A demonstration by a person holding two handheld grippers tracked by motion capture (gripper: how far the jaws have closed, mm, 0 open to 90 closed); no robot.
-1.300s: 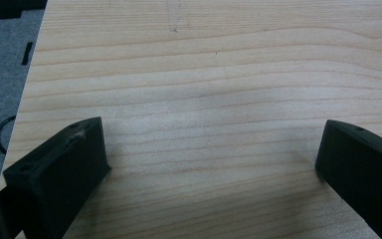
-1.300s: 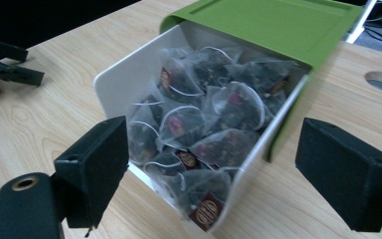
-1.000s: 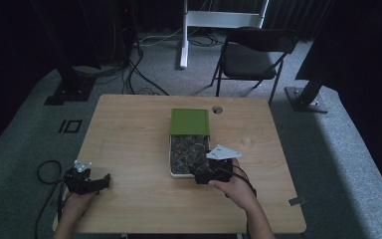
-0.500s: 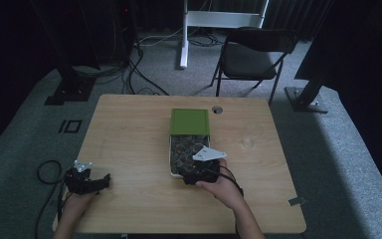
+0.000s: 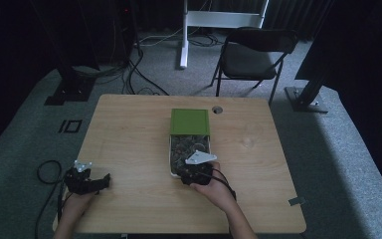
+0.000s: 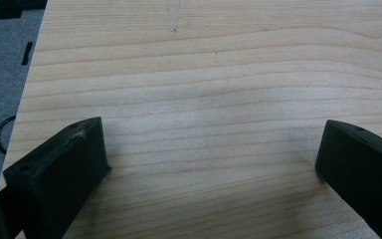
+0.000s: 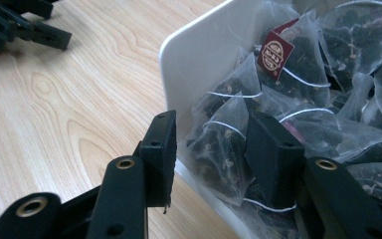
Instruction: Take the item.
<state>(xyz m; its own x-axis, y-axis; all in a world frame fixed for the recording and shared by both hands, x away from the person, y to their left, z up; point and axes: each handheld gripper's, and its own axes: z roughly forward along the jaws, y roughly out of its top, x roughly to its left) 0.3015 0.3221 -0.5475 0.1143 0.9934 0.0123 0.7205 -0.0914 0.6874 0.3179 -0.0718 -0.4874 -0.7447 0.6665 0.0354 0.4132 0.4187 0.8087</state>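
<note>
A white box (image 5: 170, 158) full of pyramid tea bags (image 5: 191, 145) sits mid-table, its green lid (image 5: 190, 121) lying at its far end. My right gripper (image 5: 191, 172) dips into the box's near left corner. In the right gripper view its jaws (image 7: 214, 124) have just been closing and straddle one tea bag (image 7: 219, 149). The right jaw touches that bag among the others, while the left jaw stands at the white wall (image 7: 199, 55), so I see no squeeze. My left gripper (image 5: 103, 180) rests at the table's near left, open (image 6: 214, 144) over bare wood.
The wooden table (image 5: 129, 129) has a cable hole (image 5: 217, 109) behind the lid. A red-tagged tea bag (image 7: 277, 52) lies deeper in the box. A folding chair (image 5: 251, 55) and floor cables stand beyond the far edge. The left gripper (image 7: 25, 25) shows far off.
My right hand has slid left and down from the box's right side to its near left corner. The left hand has stayed put.
</note>
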